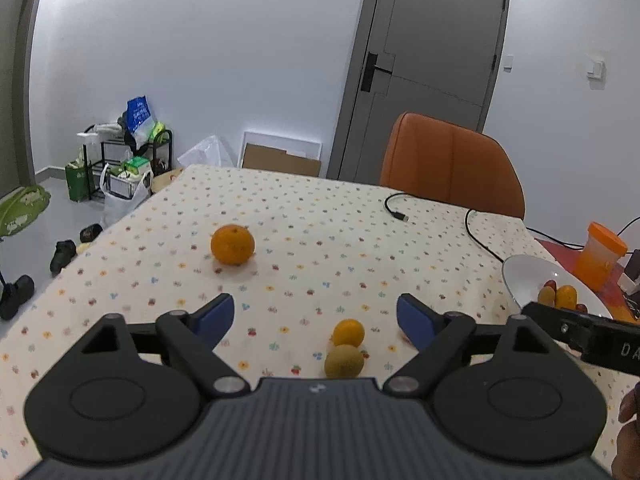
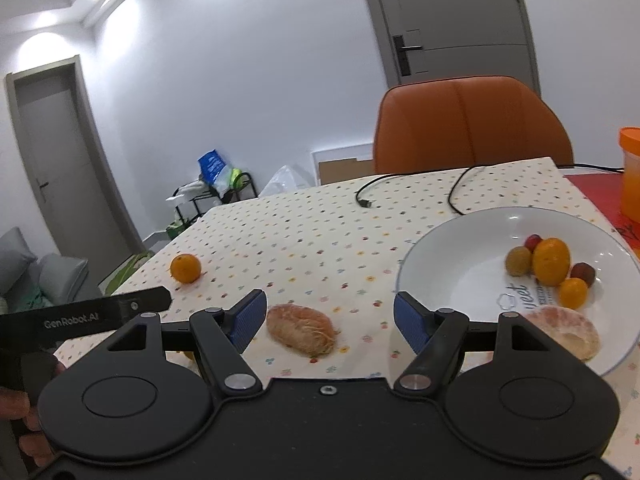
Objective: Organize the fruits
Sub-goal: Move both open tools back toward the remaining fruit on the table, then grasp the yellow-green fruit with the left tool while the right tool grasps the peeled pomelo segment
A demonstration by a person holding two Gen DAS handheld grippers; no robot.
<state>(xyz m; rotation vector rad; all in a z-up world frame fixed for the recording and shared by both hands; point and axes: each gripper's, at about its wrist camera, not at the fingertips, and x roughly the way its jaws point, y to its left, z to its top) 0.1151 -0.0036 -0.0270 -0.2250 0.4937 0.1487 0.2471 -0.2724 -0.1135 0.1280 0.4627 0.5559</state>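
Observation:
My left gripper (image 1: 315, 318) is open above the spotted tablecloth (image 1: 304, 240). A small orange fruit (image 1: 348, 332) and a green-brown kiwi (image 1: 344, 361) lie between its fingers, close to the body. A large orange (image 1: 232, 244) sits farther off to the left. My right gripper (image 2: 330, 320) is open too, with a brown peeled fruit (image 2: 301, 329) on the cloth between its blue pads. The white plate (image 2: 460, 268) at the right holds an orange (image 2: 551, 261), a kiwi (image 2: 518, 261), small red fruits, a small orange fruit (image 2: 573, 292) and a pale peeled piece (image 2: 568, 330).
An orange chair (image 1: 452, 164) stands behind the table's far edge. A black cable (image 1: 476, 232) trails over the cloth near the plate. An orange-lidded cup (image 1: 599, 254) stands on a red mat at the far right. Bags, a rack and shoes clutter the floor at the left.

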